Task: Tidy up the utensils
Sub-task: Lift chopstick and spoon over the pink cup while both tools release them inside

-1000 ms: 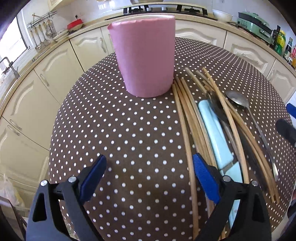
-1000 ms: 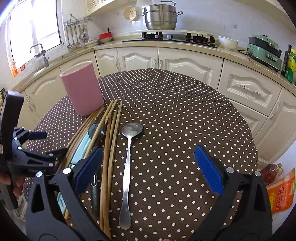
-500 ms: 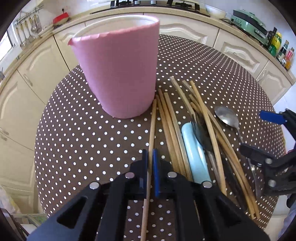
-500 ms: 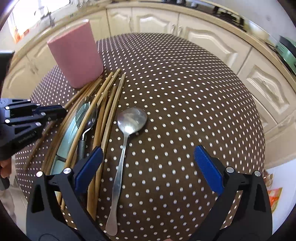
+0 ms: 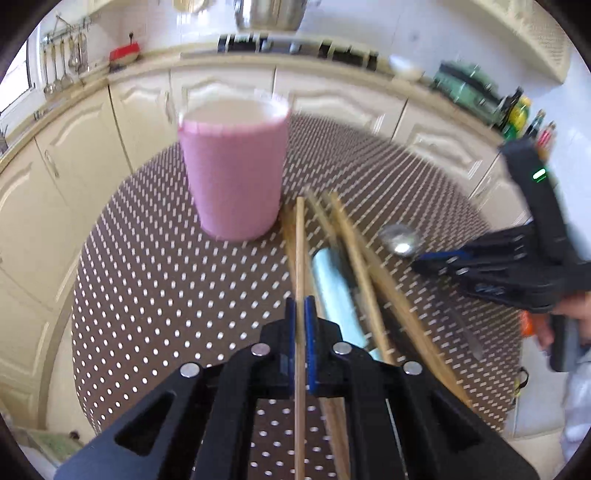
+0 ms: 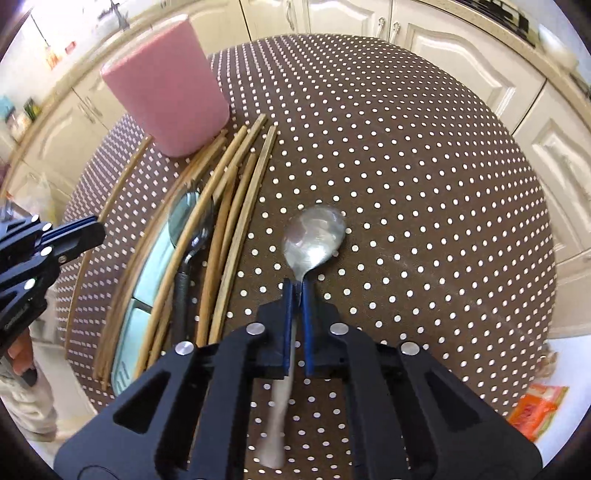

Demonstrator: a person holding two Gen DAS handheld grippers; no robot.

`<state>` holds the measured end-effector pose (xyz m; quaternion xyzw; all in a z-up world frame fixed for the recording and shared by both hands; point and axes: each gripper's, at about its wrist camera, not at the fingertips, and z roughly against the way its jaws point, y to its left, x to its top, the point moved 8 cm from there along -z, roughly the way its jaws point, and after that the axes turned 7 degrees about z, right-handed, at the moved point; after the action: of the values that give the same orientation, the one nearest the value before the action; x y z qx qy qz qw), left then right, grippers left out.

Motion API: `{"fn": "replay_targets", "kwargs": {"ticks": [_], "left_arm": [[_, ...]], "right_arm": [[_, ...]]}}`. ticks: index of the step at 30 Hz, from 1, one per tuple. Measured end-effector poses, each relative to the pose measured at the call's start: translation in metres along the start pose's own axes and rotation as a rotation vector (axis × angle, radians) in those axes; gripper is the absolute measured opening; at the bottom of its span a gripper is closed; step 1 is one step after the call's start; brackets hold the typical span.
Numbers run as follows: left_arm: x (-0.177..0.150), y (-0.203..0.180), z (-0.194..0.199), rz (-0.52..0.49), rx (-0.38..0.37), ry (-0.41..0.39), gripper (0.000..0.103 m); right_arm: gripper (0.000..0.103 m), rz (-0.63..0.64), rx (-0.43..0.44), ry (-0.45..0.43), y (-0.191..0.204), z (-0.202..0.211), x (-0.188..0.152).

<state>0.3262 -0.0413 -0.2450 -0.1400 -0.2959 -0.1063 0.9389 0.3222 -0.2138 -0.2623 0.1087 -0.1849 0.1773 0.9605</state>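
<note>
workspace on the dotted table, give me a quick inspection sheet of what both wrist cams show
Surface: round table under a brown white-dotted cloth.
Job's things: pink cup upright; pile of chopsticks beside it; dark-handled spoon and pale blue case in the pile.
Clutter: orange packet on the floor.
Grippers: left gripper shut on a single chopstick; right gripper shut on the metal spoon at its neck.
Cables: nothing seen.
Surroundings: cream cabinets, steel pot, green appliance.
</note>
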Motion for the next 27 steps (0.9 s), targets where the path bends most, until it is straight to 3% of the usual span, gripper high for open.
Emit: {"fn": "replay_targets", "kwargs": {"ticks": [6, 13, 18, 27], "left_arm": [[0.025, -0.011, 0.064, 0.002, -0.109, -0.243, 0.005], [0.086, -0.013, 0.117, 0.037, -0.122, -0.548, 0.005], [0.132, -0.006, 0.124, 0.086, -0.127, -0.662, 0.005], [0.190, 0.014, 0.130, 0.126, -0.110, -0.915, 0.005]], "right_arm": [[0.004, -0.030, 0.059, -0.206, -0.010, 0.048, 0.018], [0.002, 0.002, 0.114, -0.459, -0.005, 0.118, 0.071], [0.002, 0.034, 0.161, -0.557, 0.013, 0.150, 0.110], [0.002, 0.090, 0.135, -0.676, 0.057, 0.177, 0.167]]}}
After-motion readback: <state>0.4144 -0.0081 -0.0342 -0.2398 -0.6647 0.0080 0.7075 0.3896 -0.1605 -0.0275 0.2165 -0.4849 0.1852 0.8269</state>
